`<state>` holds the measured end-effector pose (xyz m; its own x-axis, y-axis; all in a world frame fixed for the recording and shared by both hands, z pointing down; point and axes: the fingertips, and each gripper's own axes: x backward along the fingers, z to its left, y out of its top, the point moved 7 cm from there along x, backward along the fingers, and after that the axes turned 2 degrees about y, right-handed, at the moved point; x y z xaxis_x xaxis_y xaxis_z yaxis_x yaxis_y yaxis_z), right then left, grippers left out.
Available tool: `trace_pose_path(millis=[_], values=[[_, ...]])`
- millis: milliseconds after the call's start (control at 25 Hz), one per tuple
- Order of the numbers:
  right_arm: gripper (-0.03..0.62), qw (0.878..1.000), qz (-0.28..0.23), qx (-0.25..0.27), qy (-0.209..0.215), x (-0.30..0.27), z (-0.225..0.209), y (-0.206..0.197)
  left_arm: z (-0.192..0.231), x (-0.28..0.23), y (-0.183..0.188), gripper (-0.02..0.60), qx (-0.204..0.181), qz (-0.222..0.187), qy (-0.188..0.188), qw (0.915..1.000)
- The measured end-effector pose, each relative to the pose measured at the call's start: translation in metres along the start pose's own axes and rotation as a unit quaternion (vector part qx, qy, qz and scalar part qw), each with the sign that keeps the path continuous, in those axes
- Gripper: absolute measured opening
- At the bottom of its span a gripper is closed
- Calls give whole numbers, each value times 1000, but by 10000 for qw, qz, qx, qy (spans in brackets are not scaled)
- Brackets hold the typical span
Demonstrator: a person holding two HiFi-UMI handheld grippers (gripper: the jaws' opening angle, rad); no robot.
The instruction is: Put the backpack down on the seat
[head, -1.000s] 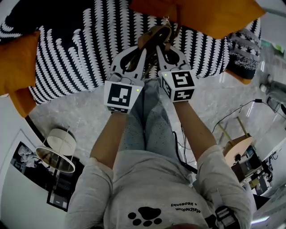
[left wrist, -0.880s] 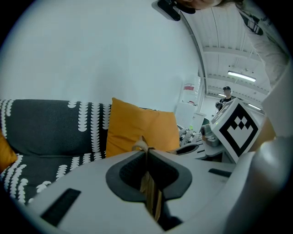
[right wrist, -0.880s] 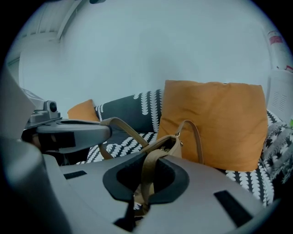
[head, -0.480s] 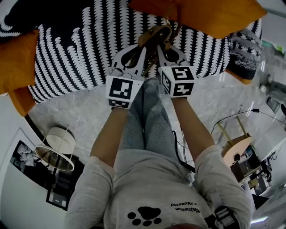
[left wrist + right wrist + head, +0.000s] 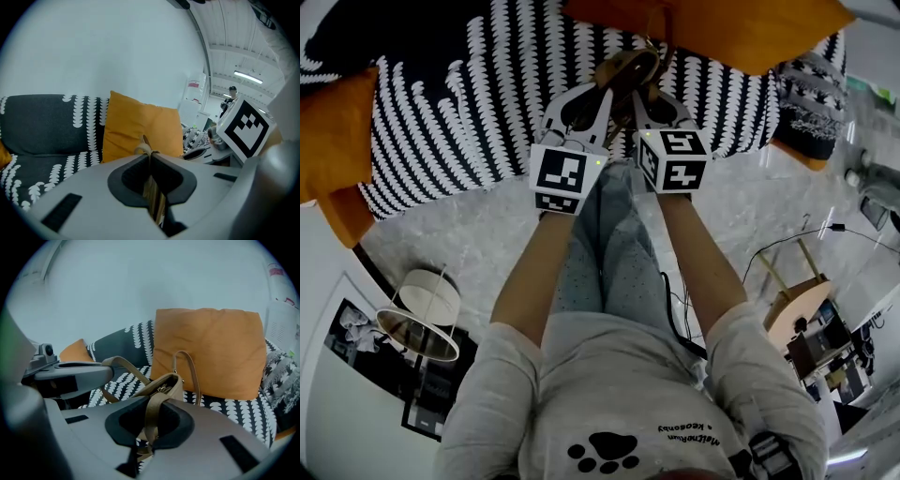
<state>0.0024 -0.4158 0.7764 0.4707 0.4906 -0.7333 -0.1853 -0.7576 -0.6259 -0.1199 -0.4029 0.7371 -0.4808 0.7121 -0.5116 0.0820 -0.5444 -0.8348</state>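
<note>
Nearest the person, the left hand-held gripper (image 5: 592, 96) and the right hand-held gripper (image 5: 645, 97) sit side by side, both reaching over the front edge of the sofa. In the left gripper view the left hand-held gripper (image 5: 150, 158) is clamped tight on a tan strap (image 5: 150, 190), which runs edge-on through the slit between its jaws. The right hand-held gripper (image 5: 153, 405) is likewise closed on a second strap (image 5: 150, 417), a flat tan band that loops up over its jaws.

Just beyond the jaws hangs the backpack (image 5: 167, 383), a small tan bag with its top handle (image 5: 190, 363) standing upright. In the head view the backpack (image 5: 627, 67) lies over the middle of the patterned seat (image 5: 459, 122), close to the back edge. Its underside is hidden behind the grippers, so contact with the seat cannot be told.

Behind it, an orange cushion (image 5: 210, 350) leans against the sofa back.

The step in hand looks like the end of the lowering. The next move likely calls for settling the bag's weight on the seat, then opening both sets of jaws so that the straps fall clear. If it is let go off balance, the bag may tip against the cushion.
</note>
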Motion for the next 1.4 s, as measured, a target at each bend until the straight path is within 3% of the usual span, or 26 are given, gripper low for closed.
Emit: trace_pose_path(millis=[160, 600, 680, 760, 800, 1000, 1200, 1400], values=[[44, 9998, 94, -167, 55, -29, -15, -20, 5, -29, -25, 26, -28, 194, 15, 9998], [46, 9993, -3, -152, -340, 31, -6, 4, -20, -1, 19, 29, -78, 155, -59, 9998], [48, 9991, -42, -137, -403, 31, -9, 2, -20, -4, 17, 63, -72, 168, -39, 9998], [80, 9989, -10, -169, -431, 25, -16, -5, -21, -13, 8, 139, -22, 239, -28, 9997], [114, 9988, 16, -197, -448, 21, -20, -10, -21, -18, 3, 147, 1, 276, -32, 9996], [166, 9973, -47, -129, -727, 9, -21, -11, -7, -27, -9, 183, 54, 346, -130, 9993], [170, 9959, -274, -16, -864, 26, 13, 12, 1, 6, 7, 193, 82, 278, -248, 9993], [170, 9955, -379, -49, -866, 51, 1, 8, -27, 9, 13, 198, 28, 267, -257, 9993]])
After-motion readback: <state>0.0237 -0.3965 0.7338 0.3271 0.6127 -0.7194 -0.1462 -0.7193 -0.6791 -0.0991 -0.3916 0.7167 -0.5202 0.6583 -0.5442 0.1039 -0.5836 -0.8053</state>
